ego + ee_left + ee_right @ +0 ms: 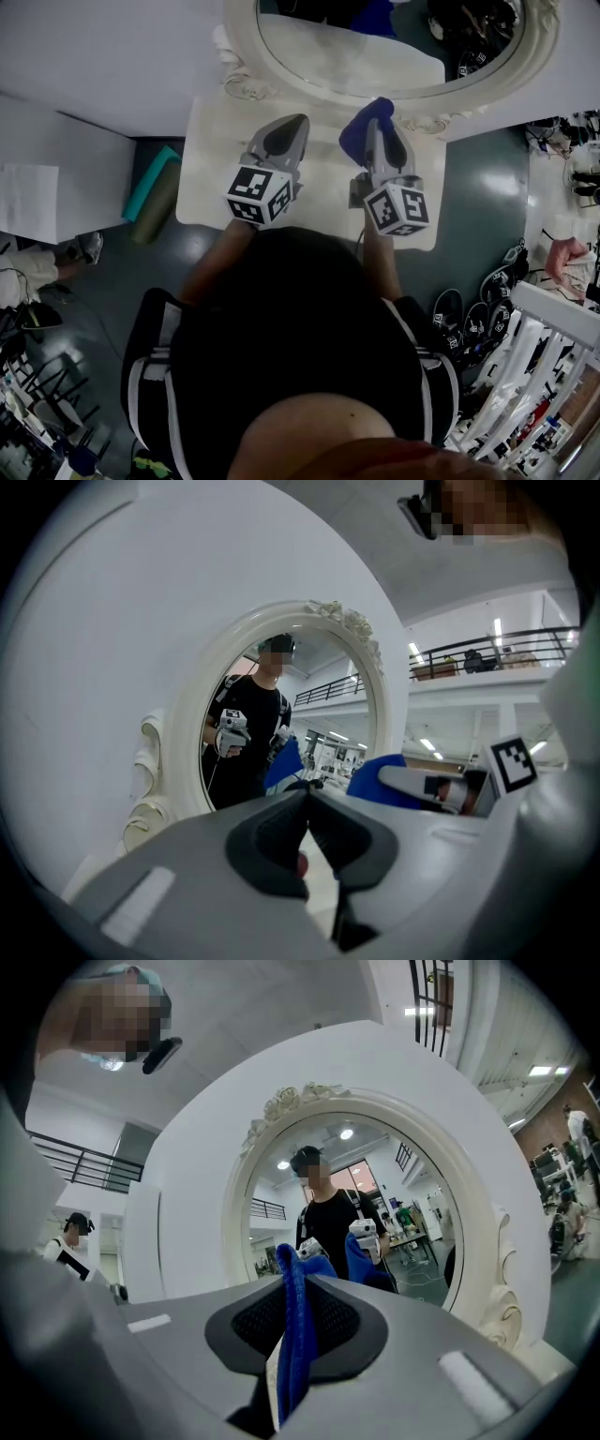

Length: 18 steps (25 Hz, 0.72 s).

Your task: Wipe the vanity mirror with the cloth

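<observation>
An oval vanity mirror in an ornate white frame stands at the back of a small white table. The mirror also fills the right gripper view and shows left of centre in the left gripper view. My right gripper is shut on a blue cloth, whose fold sticks up between the jaws, just short of the mirror's lower frame. My left gripper hovers over the table beside it, shut and holding nothing.
A teal roll lies on the dark floor left of the table. Cables and gear clutter the floor at the right, with white racks beyond. A white wall backs the mirror.
</observation>
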Each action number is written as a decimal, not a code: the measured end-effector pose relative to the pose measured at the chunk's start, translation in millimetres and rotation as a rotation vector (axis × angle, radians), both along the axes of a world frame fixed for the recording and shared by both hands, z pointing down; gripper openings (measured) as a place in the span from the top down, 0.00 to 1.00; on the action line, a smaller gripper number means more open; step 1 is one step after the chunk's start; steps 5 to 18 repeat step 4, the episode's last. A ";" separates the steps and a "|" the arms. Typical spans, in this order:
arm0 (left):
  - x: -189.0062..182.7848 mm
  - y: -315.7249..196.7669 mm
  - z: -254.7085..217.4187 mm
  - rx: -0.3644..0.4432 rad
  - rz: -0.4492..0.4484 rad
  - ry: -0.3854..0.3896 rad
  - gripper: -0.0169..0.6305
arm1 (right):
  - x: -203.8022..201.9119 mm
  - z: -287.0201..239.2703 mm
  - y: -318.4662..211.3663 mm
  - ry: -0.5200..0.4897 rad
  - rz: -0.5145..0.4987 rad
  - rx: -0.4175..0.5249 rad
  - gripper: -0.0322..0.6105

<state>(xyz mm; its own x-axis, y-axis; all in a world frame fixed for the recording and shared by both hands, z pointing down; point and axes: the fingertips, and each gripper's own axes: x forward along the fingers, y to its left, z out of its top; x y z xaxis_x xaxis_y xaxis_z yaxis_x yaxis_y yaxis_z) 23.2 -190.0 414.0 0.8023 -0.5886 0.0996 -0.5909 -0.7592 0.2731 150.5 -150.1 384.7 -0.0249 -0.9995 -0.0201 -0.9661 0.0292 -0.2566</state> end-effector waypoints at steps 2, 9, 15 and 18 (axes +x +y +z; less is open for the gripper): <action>1.1 -1.2 1.4 -0.003 0.001 -0.003 0.96 | 0.5 0.5 -0.4 0.002 0.000 -0.001 0.89; 3.1 -3.1 2.8 -0.006 0.003 -0.004 0.96 | 1.9 1.3 -1.4 0.004 0.001 0.000 0.89; 3.1 -3.1 2.8 -0.006 0.003 -0.004 0.96 | 1.9 1.3 -1.4 0.004 0.001 0.000 0.89; 3.1 -3.1 2.8 -0.006 0.003 -0.004 0.96 | 1.9 1.3 -1.4 0.004 0.001 0.000 0.89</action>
